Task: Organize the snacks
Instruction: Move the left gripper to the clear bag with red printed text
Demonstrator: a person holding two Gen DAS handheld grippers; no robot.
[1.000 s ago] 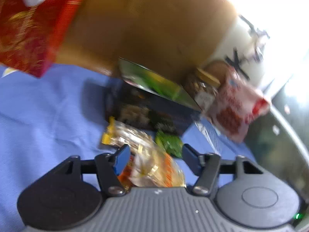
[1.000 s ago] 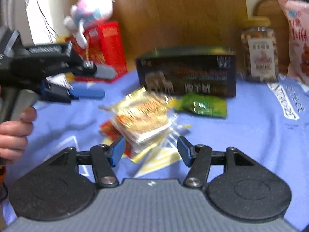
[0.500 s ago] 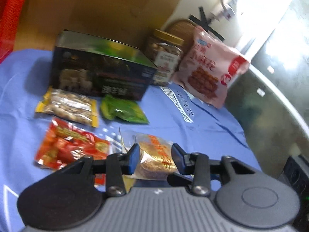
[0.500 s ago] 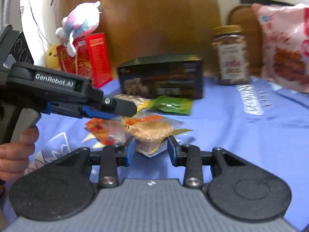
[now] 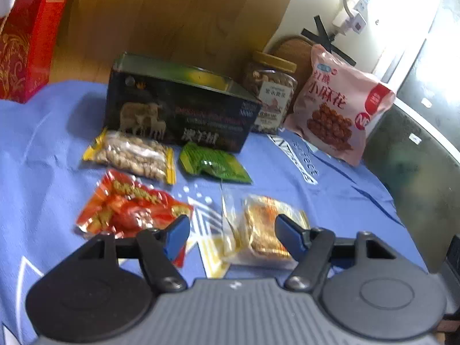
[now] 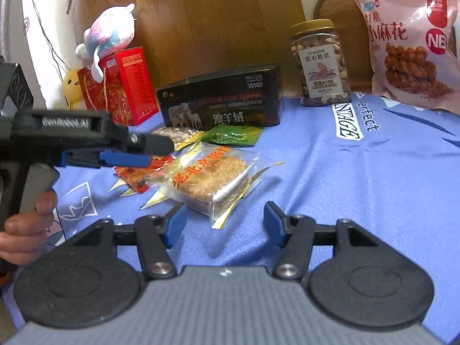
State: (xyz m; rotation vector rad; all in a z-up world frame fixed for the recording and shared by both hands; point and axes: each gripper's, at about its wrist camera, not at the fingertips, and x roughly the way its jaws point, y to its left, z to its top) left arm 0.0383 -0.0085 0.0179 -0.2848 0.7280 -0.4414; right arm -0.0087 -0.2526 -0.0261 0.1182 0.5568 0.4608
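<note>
Matt blue cloth [image 6: 373, 172], glossy clear plastic cake wrapper [image 6: 212, 172], wood board [image 6: 215, 20]

Support surface: a table covered by a blue printed cloth [image 6: 373, 172]; at the rear stand a red box [image 6: 126, 86], a dark box [image 6: 221, 100], a nut jar [image 6: 320, 63] and a pink bag [image 6: 414, 43]; nearer lie a peanut packet [image 5: 132, 153], a green packet [image 5: 214, 166], a red packet [image 5: 129, 207] and a clear cake packet [image 6: 210, 175].
</note>
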